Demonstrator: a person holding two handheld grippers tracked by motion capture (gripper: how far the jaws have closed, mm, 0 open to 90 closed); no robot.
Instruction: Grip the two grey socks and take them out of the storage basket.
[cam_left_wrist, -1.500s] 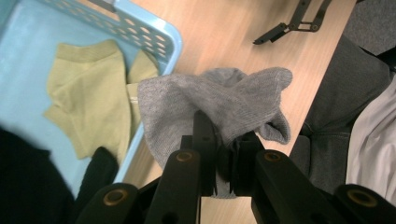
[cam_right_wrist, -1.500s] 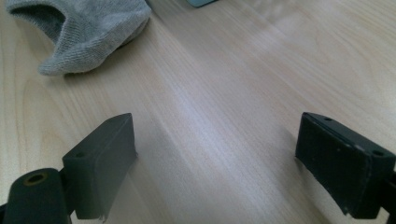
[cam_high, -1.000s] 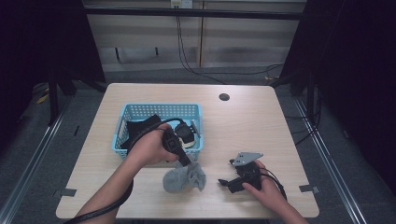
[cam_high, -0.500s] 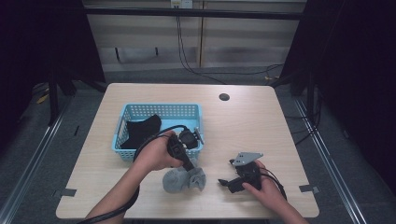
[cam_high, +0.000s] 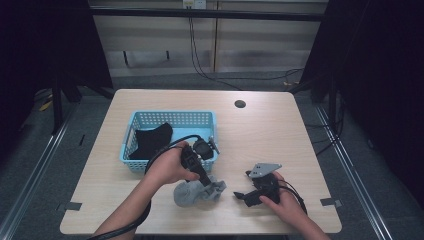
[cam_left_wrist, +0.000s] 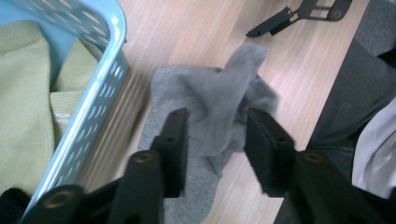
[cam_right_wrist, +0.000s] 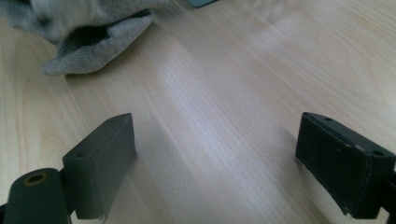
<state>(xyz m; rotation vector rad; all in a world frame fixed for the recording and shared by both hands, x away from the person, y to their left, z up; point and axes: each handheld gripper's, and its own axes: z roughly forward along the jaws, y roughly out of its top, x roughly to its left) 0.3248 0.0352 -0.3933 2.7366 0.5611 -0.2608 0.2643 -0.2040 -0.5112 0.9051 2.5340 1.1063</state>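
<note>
The left gripper (cam_left_wrist: 212, 140) has just been opening over the grey sock (cam_high: 192, 192) bunched near the worktop's front edge beside the blue basket (cam_high: 131, 159), a fold between its loosened jaws (the right gripper (cam_high: 247, 196), empty and spread, rests farther along that edge).

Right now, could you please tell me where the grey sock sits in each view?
High view: grey sock at lower centre, under the left gripper.
Left gripper view: centre, between the open jaws.
Right gripper view: top left corner.
Shared landmark: blue basket beside it.
</note>
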